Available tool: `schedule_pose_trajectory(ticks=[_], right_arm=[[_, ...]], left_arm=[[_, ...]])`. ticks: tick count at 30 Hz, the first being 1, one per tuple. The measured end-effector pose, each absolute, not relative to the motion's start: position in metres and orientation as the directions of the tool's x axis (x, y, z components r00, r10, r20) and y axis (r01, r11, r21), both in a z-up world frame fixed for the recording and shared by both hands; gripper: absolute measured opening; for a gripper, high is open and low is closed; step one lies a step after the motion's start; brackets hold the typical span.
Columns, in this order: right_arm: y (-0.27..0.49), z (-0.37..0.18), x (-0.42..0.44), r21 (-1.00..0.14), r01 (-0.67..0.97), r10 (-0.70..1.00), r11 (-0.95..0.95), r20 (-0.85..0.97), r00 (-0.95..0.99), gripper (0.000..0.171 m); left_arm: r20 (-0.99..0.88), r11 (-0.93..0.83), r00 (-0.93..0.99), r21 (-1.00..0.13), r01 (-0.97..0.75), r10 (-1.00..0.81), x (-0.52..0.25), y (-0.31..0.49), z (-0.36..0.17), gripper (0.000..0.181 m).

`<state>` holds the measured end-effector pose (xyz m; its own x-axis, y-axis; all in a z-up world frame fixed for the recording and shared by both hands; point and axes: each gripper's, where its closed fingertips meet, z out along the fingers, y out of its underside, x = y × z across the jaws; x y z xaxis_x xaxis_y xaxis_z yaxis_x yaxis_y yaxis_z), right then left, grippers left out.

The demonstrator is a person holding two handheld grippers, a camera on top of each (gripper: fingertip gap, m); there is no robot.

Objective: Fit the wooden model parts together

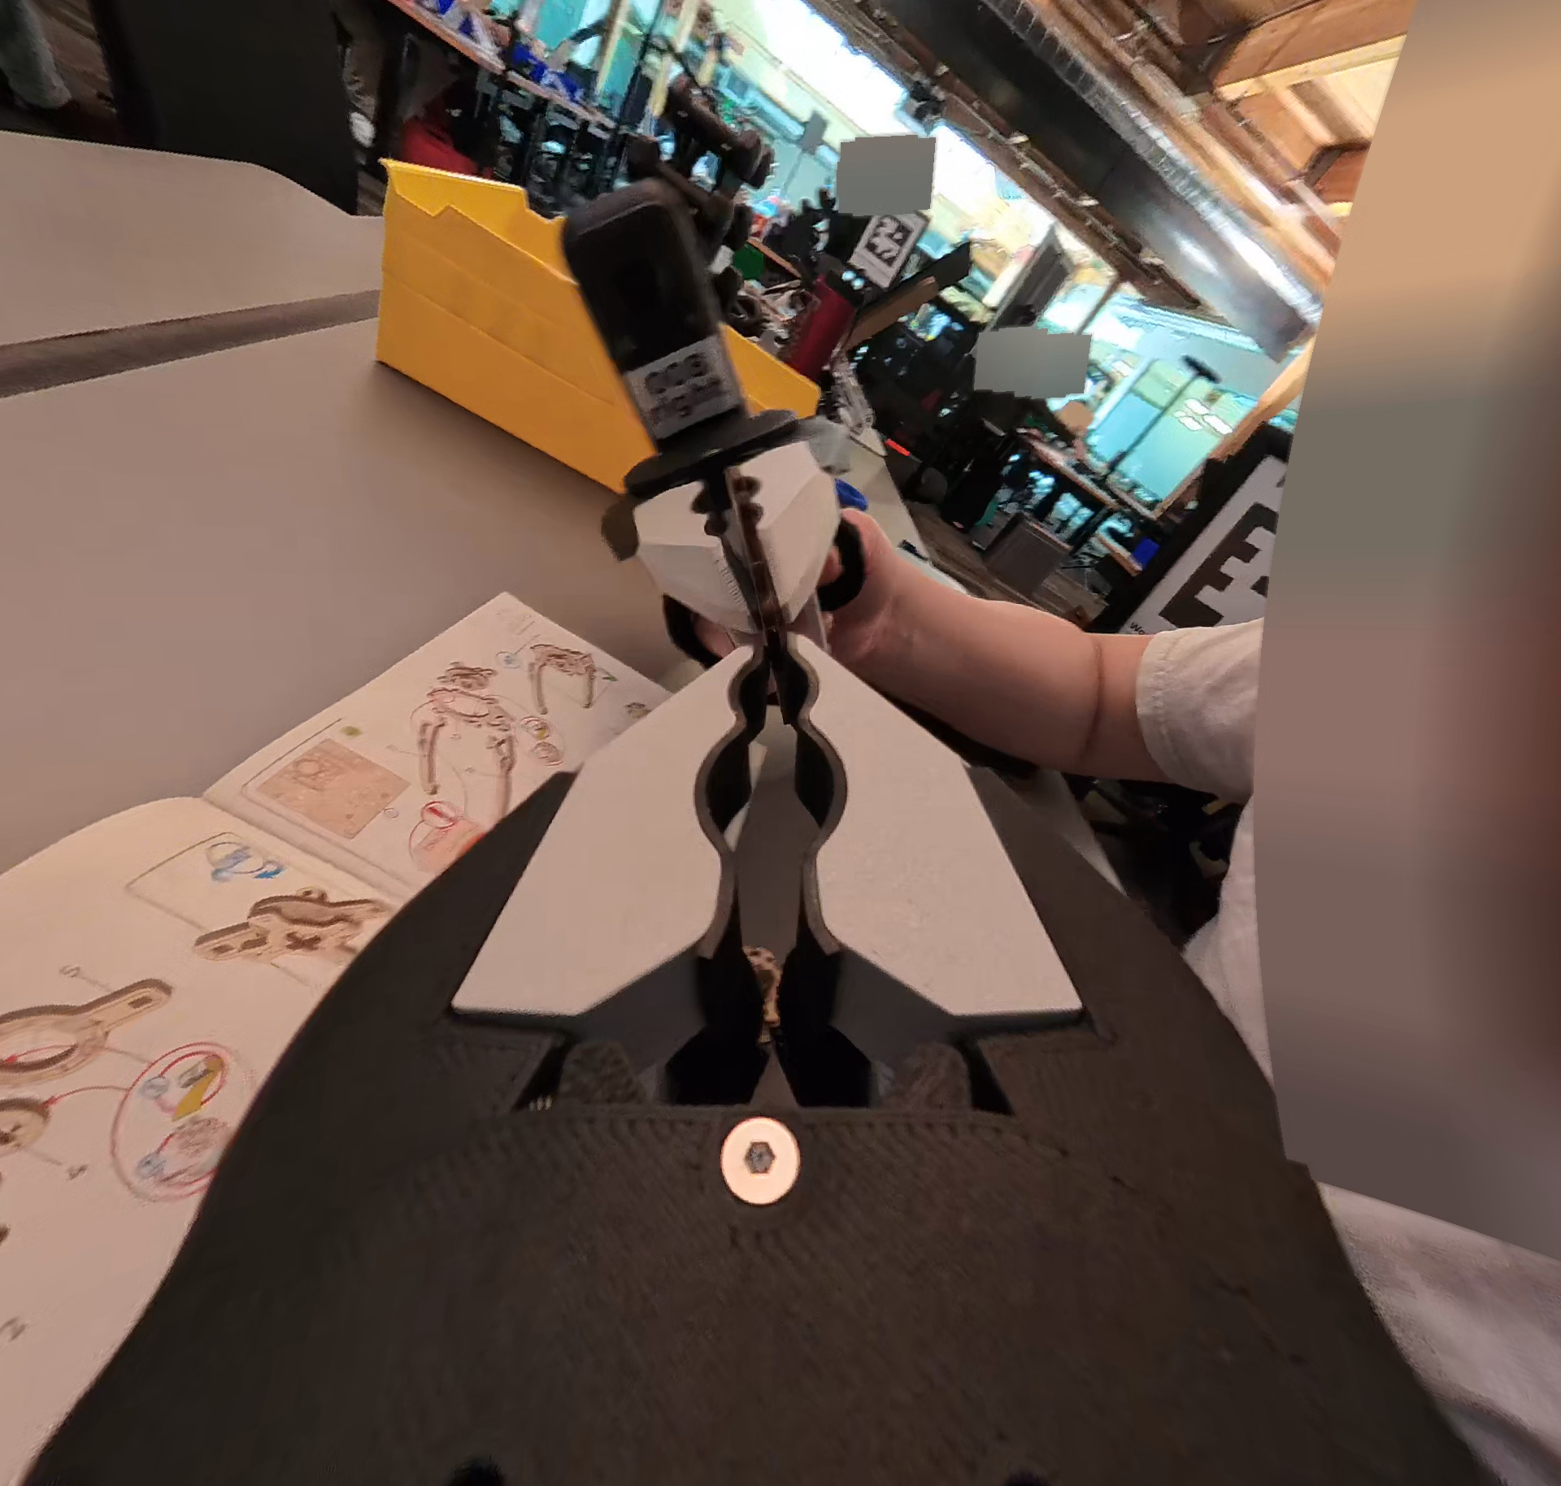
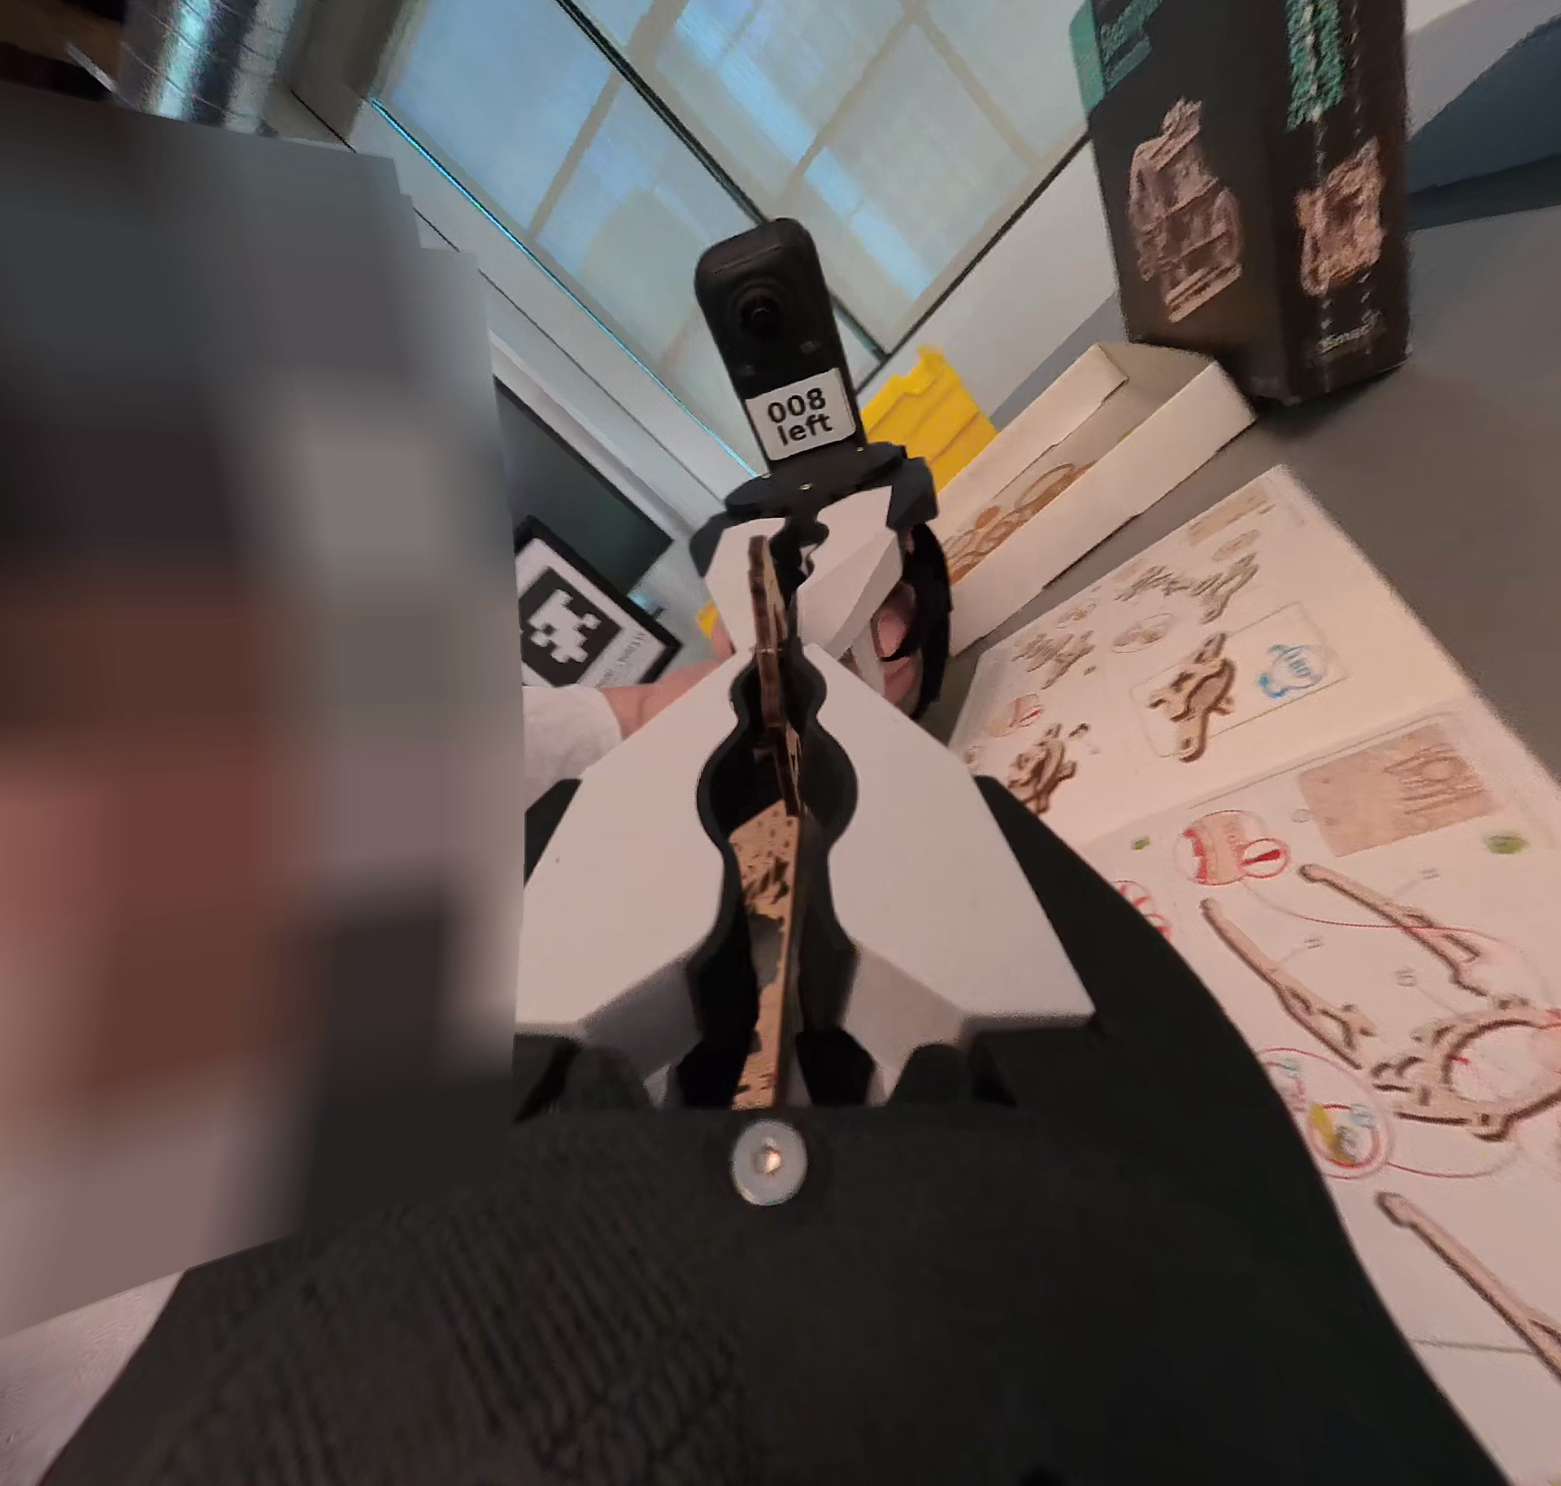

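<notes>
Grey table (image 1: 211, 533) under both tools, stretching off to the left of the left gripper and to the right of the right one. Open instruction booklet (image 1: 279, 854) flat on it, low and left of the left gripper (image 1: 773, 668); same booklet low and right of the right gripper (image 2: 773, 668). Tall dark model box (image 2: 1250, 162) upright on the table, far up and right of the right gripper. Yellow bin (image 1: 498, 347) beyond the left gripper, up and left of its tips. Shallow white tray (image 2: 1090, 466) with light wooden sheets lying in it, right of and beyond the right gripper, just in front of the dark box.

Grippers held nose to nose above the table, tips almost meeting. Left gripper narrowed to a slim gap, pinching a small wooden piece (image 1: 764, 989) seen edge-on deep between its fingers. Right gripper likewise nearly closed, clamped on a thin flat wooden model part (image 2: 773, 896) that runs edge-on down the whole slot and pokes out past the tips. Protruding end reaching up to the opposite gripper's white fingers; whether the two wooden pieces touch, cannot tell. Bare hand (image 1: 870, 592) wrapped around the handle of the far gripper, right of the left gripper's tips.
</notes>
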<state>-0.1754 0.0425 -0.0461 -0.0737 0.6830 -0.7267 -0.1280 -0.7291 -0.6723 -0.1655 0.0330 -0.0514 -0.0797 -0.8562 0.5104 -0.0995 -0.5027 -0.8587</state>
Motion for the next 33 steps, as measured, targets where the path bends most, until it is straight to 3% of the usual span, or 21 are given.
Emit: schedule_pose_trajectory(ticks=[1, 15, 17, 19, 22, 25, 28, 31, 33], right_arm=[[0.042, -0.044, -0.175, -0.692, -0.127, 0.702, -0.711, -0.709, -0.066, 0.001], [0.038, -0.037, -0.180, -0.913, -0.111, 0.914, -0.392, -0.401, 0.066, 0.001], [0.045, -0.039, -0.176, -0.942, -0.079, 0.931, -0.327, -0.335, 0.143, 0.012], [0.060, -0.040, -0.165, -0.972, -0.036, 0.931, -0.231, -0.232, 0.283, 0.033], [0.055, -0.024, -0.162, -0.973, -0.069, 0.935, -0.222, -0.233, 0.267, 0.033], [0.053, -0.022, -0.169, -0.877, -0.144, 0.862, -0.459, -0.478, 0.168, 0.040], [0.063, -0.030, -0.173, -0.679, -0.237, 0.680, -0.695, -0.728, 0.093, 0.050], [0.071, -0.041, -0.172, -0.509, -0.314, 0.526, -0.801, -0.850, 0.037, 0.053], [0.069, -0.039, -0.171, -0.448, -0.326, 0.481, -0.832, -0.877, -0.022, 0.037]], left_arm=[[0.512, -0.505, -0.078, -0.858, -0.089, -0.856, -0.165, 0.034, -0.051, 0.001], [0.326, -0.324, -0.016, -0.943, -0.079, -0.945, -0.166, 0.032, -0.044, 0.000], [0.202, -0.207, 0.056, -0.973, -0.100, -0.978, -0.167, 0.034, -0.044, 0.000], [0.004, -0.032, 0.198, -0.990, -0.135, -0.980, -0.173, 0.045, -0.041, 0.000], [-0.336, 0.217, 0.430, -0.928, -0.303, -0.838, -0.190, 0.072, -0.039, 0.000], [-0.558, 0.334, 0.488, -0.815, -0.473, -0.671, -0.197, 0.083, -0.042, 0.000], [-0.693, 0.404, 0.437, -0.704, -0.584, -0.574, -0.192, 0.081, -0.048, 0.001], [-0.838, 0.491, 0.350, -0.533, -0.689, -0.419, -0.187, 0.077, -0.051, 0.001], [-0.903, 0.525, 0.267, -0.415, -0.743, -0.336, -0.181, 0.074, -0.060, 0.000]])
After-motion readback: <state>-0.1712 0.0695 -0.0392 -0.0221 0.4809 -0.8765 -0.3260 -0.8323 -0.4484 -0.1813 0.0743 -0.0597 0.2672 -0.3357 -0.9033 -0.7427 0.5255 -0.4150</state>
